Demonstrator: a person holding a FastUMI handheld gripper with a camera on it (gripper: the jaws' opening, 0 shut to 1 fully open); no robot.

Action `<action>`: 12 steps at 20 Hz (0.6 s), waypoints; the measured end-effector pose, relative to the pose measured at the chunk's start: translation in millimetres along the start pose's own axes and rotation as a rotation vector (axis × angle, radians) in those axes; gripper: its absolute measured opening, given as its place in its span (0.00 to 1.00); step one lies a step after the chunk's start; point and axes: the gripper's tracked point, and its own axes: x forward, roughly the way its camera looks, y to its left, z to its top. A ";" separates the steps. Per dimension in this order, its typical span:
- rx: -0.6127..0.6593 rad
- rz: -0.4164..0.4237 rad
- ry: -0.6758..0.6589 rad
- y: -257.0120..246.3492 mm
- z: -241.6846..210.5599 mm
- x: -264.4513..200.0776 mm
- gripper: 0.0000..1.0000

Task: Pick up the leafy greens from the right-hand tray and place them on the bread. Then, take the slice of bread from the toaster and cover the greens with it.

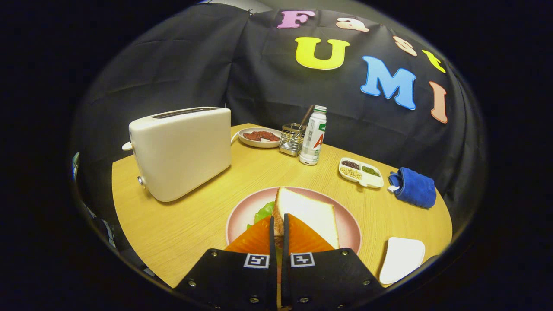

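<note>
hand-held gripper (278, 224) nearly closed, pinching the near edge of the bread (311, 211) | bread sits over the greens (264, 211) on the plate (350, 224), lower middle of frame | bread's light, soft, squishes easy, so grip the crust edge gently | toaster (181, 151) at left on the desk (194, 224)

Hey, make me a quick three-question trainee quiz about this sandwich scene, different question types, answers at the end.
1. True or false: the gripper has its jaws closed on the edge of the bread slice over the pink plate.
2. Multiple choice: what shows from under the slice, beside the jaws? A) leafy greens B) a spoon C) a cup
3. Fill in: the blue cloth lies just beside the divided ___ dish.

Key:
1. True; both jaws press on the slice's near edge.
2. A, the leafy greens.
3. Snack; the snack dish holds three small portions, beyond the plate, across from the toaster.
</note>
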 end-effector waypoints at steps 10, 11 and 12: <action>-0.035 0.035 0.025 15.0 -9.9 5.8 0.23; -0.031 0.053 0.039 18.6 -13.6 6.3 0.24; -0.027 0.063 0.030 20.7 -10.1 3.6 0.27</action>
